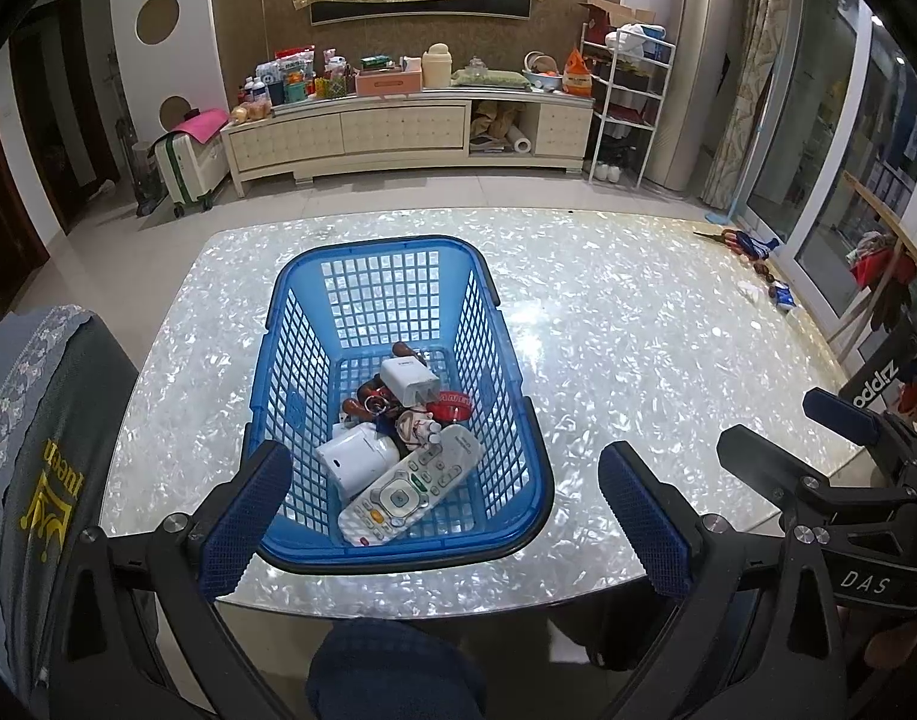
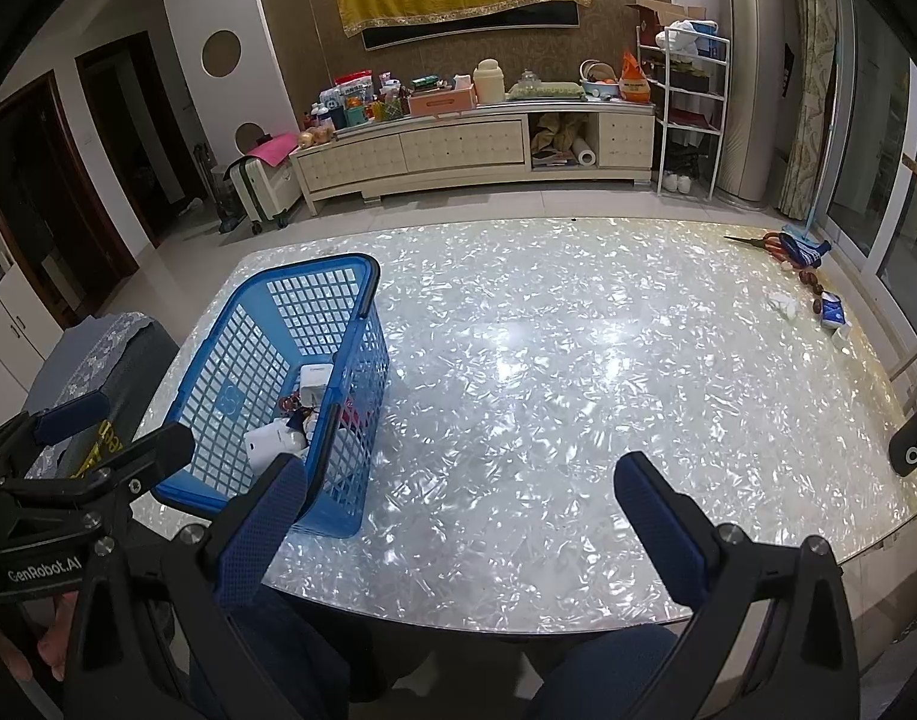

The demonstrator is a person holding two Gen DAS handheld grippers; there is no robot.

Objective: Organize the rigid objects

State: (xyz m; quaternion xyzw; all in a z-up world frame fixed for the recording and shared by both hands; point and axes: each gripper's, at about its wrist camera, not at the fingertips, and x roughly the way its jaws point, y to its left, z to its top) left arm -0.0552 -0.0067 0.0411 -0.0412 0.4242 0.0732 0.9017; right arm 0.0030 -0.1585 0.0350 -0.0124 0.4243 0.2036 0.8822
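A blue plastic basket (image 1: 371, 245) stands on the pearly white table (image 1: 626, 348), left of centre. Inside lie a white remote control (image 1: 407, 492), a white rounded device (image 1: 356, 456), a white charger (image 1: 407, 381), a red wristband (image 1: 452, 405) and small keychain pieces. My left gripper (image 1: 446, 519) hovers open just before the basket's near rim, holding nothing. In the right wrist view the basket (image 2: 314, 269) sits at the left, and my right gripper (image 2: 464, 531) is open and empty over bare table (image 2: 548, 390). Each gripper also shows in the other's view: right gripper (image 1: 800, 432), left gripper (image 2: 119, 429).
Scissors (image 2: 770, 240) and a few small items lie at the table's far right edge. A chair with a grey embroidered cover (image 1: 38, 420) stands at the left. A person's knee (image 1: 392, 672) shows below the near edge. A cluttered cream cabinet (image 1: 398, 126) lines the back wall.
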